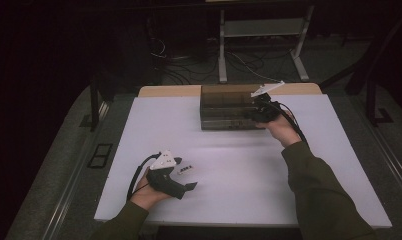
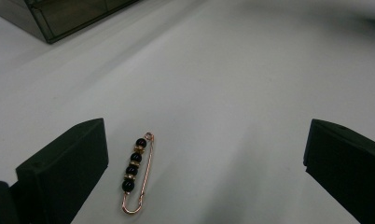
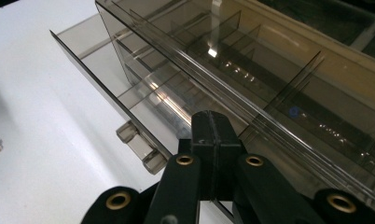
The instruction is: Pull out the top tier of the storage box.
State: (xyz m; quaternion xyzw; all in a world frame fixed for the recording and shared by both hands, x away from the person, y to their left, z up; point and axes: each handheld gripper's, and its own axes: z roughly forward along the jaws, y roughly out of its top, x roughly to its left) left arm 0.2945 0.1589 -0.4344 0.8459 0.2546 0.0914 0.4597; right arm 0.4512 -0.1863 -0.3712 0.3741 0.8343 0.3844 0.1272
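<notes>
A copper safety pin (image 2: 136, 173) strung with black beads lies flat on the white table (image 1: 239, 165). My left gripper (image 2: 204, 172) stands open around it, the pin close to the left jaw and touching neither. In the high view the pin (image 1: 186, 169) lies just beyond that gripper (image 1: 186, 174) at the front left. A smoky clear drawer box (image 1: 226, 107) stands at the back middle. Its low drawer (image 3: 129, 88) is pulled out a little, with a small handle (image 3: 139, 144) on the front. My right gripper (image 3: 213, 126) is shut at that drawer's right end, with nothing seen between the jaws.
The box's upper tray (image 3: 279, 79) is split by clear dividers into several compartments. Beyond the table stand a metal frame (image 1: 261, 45) and loose cables (image 1: 189, 65) on the floor. White table surface lies open between the two hands.
</notes>
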